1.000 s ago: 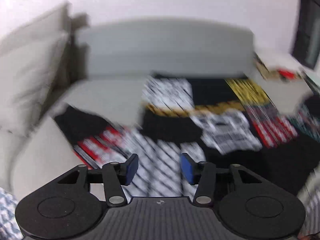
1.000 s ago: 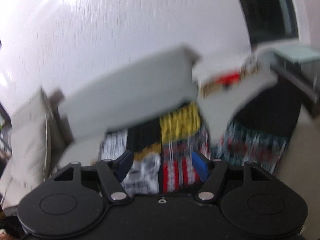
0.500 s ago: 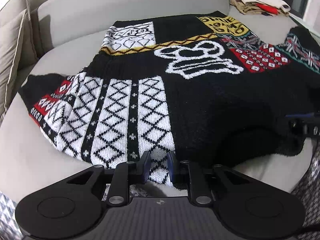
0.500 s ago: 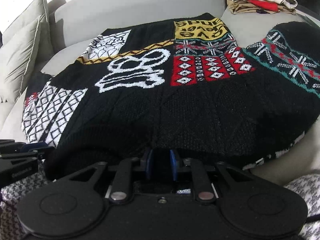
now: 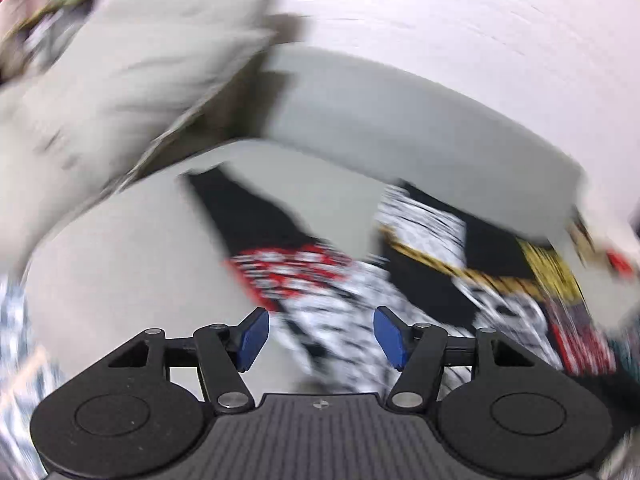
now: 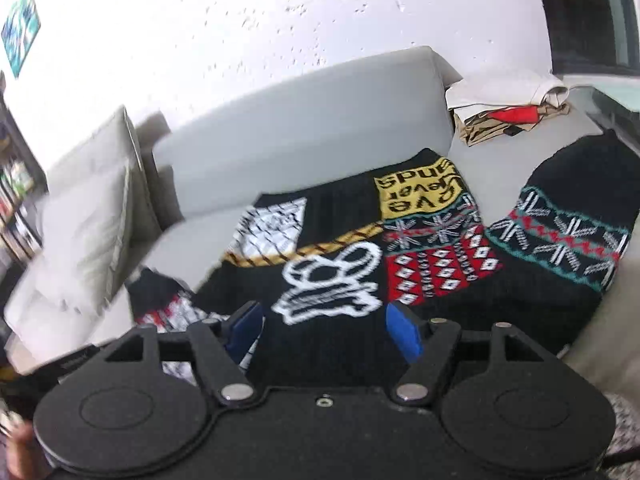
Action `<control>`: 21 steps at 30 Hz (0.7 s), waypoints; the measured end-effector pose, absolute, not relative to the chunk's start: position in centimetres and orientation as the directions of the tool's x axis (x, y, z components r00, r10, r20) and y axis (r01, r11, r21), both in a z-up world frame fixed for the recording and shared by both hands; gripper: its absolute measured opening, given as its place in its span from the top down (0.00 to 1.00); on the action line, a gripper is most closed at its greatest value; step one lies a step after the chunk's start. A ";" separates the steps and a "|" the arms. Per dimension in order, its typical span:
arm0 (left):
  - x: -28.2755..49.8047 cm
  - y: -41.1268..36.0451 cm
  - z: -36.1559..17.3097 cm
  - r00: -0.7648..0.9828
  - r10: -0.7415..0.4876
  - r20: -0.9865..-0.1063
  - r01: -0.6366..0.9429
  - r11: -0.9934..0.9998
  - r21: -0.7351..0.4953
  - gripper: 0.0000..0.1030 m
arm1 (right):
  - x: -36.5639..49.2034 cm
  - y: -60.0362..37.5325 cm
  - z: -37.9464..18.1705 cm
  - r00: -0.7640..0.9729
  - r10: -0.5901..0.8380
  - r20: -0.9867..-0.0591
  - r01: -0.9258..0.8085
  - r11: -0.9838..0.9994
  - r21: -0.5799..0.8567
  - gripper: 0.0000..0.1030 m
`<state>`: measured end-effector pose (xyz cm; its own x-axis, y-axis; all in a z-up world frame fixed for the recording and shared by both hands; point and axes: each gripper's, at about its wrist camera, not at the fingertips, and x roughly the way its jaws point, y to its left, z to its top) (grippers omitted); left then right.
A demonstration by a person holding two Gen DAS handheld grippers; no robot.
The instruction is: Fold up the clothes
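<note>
A black patchwork sweater (image 6: 344, 280) with white, red and yellow panels lies spread on a grey sofa seat (image 5: 132, 248). One sleeve (image 5: 256, 228) stretches toward the left, the other sleeve (image 6: 560, 236) toward the right. My left gripper (image 5: 320, 338) hangs above the left sleeve and hem; its jaws are opening and nothing is between them. My right gripper (image 6: 324, 330) hovers over the sweater's black lower part; its jaws are opening too, free of the cloth. The left wrist view is blurred by motion.
The sofa backrest (image 6: 304, 120) runs behind the sweater. Pale cushions (image 6: 88, 216) lean at the left end. A folded stack of beige, white and red clothes (image 6: 508, 108) sits at the back right. A white wall rises behind.
Half a second ago both grippers were shut on the sweater's near edge. Both have let go, opened, lifted and drawn back, and the left one has swung toward the left sleeve.
</note>
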<state>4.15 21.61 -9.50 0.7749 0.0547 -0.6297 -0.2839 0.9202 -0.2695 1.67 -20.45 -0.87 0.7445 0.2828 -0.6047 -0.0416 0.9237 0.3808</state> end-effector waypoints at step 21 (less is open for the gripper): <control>18.1 35.6 -19.6 0.771 -0.163 -0.615 -0.498 0.447 -0.743 0.46 | 2.6 -18.5 3.3 0.761 0.342 -0.552 0.015 0.841 0.541 0.34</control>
